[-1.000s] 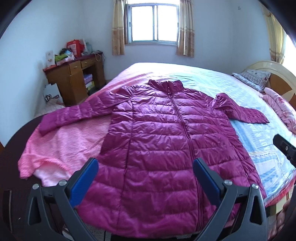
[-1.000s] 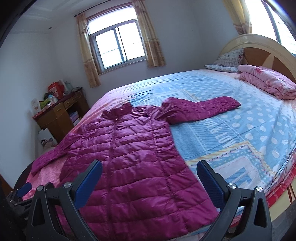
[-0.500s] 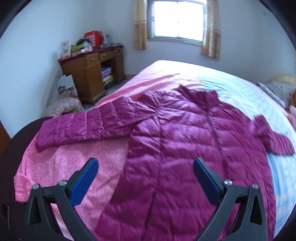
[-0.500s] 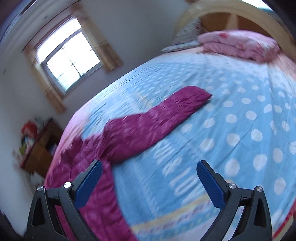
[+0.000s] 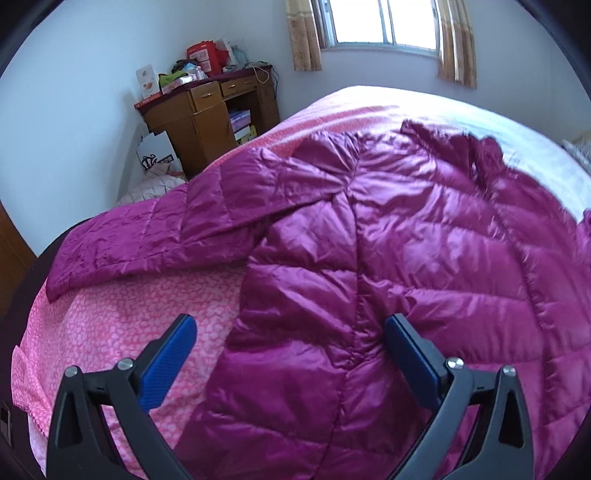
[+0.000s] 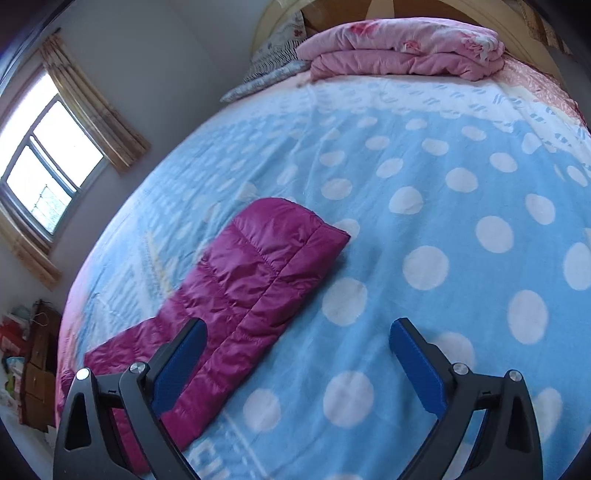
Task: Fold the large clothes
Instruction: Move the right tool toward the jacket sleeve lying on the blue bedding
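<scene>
A magenta quilted down jacket [image 5: 406, 258] lies spread flat, front up, on the bed. Its left sleeve [image 5: 155, 229] stretches out to the left over the pink sheet [image 5: 122, 317]. My left gripper [image 5: 291, 336] is open and empty, low over the jacket's left side edge. In the right wrist view the jacket's other sleeve [image 6: 258, 273] lies on the blue polka-dot cover [image 6: 461, 240], cuff toward the headboard. My right gripper [image 6: 299, 343] is open and empty just above that sleeve's lower edge.
A wooden desk [image 5: 210, 110] with clutter stands by the wall beyond the bed's left side. A folded pink quilt [image 6: 402, 48] and a pillow [image 6: 273, 70] lie at the headboard. A curtained window [image 5: 384, 22] is in the far wall.
Both grippers have moved in close and apart: the left swung toward the jacket's left side and sleeve, the right toward the right sleeve's cuff. Both stay open.
</scene>
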Tool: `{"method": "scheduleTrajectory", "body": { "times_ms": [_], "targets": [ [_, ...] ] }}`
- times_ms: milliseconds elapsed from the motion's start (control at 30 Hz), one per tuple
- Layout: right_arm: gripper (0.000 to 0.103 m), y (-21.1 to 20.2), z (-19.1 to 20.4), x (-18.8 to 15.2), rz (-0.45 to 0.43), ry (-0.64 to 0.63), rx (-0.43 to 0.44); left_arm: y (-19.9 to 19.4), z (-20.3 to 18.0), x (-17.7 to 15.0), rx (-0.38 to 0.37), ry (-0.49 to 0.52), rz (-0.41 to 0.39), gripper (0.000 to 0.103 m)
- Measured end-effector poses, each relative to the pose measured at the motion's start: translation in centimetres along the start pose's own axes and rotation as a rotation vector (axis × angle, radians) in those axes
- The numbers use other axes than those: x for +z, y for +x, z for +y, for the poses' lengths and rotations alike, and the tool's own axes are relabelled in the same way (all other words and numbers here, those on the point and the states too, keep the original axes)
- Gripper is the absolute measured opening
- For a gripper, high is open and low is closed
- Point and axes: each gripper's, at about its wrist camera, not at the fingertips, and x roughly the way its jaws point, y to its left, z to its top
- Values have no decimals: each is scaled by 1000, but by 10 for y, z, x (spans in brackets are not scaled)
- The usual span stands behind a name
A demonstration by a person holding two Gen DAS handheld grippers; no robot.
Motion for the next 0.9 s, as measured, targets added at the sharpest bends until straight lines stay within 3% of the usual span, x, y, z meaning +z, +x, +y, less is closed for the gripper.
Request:
{"method": "scheduleTrajectory", "body": {
  "times_ms": [133, 167, 200, 267, 400, 500, 600, 800, 900],
  "targets": [
    [99, 20, 23, 7, 8, -83, -59, 0, -1, -7, 9, 9, -36, 103],
    [93, 22, 26, 7, 6, -92, -73, 0, -2, -7, 8, 9, -40, 103],
    [77, 23, 28, 5, 6, -99, -90, 1, -1, -7, 4, 11, -42, 103],
    [58, 24, 28, 5, 7, -112, -107, 1, 1, -9, -13, 7, -36, 103],
    [16, 18, 18, 8, 16, -119, -61, 10, 10, -7, -96, -56, 0, 103],
    [8, 3, 13, 9, -8, -118, -4, 14, 17, -7, -153, -103, 12, 103],
    [6, -33, 31, 12, -95, -193, 51, 13, 11, -8, -138, -88, 7, 103],
    [5, -129, 114, 1, -215, -380, 265, 13, 10, -7, -149, -95, 0, 103],
    [5, -171, 169, -21, -221, -469, 399, 12, 13, -9, -154, -97, -4, 103]
  ]
}}
